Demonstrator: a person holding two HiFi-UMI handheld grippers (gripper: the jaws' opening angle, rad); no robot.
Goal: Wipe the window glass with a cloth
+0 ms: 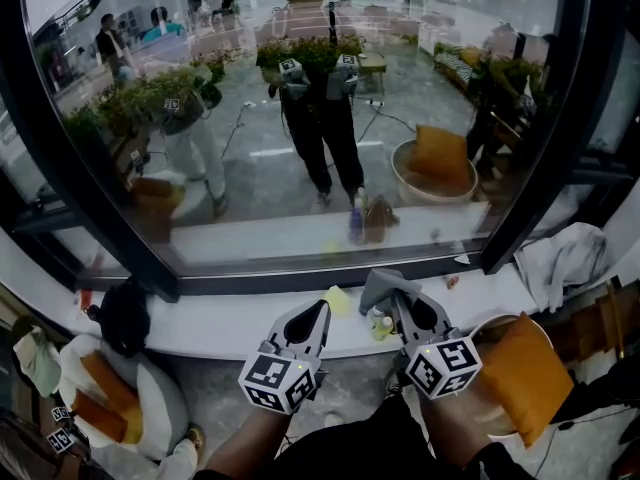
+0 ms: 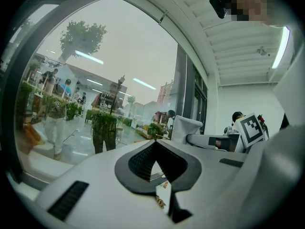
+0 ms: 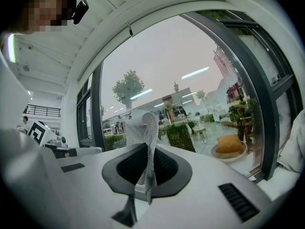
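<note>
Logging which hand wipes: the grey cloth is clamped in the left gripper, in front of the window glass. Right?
No. The grey cloth is clamped in the right gripper, in front of the window glass; the right gripper view shows it between those jaws.

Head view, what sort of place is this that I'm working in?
Probably an indoor lounge or office common area by a large window. The dark-framed window glass rises from a white sill, an orange seat cushion lies beside it, and potted plants show in the glass.
</note>
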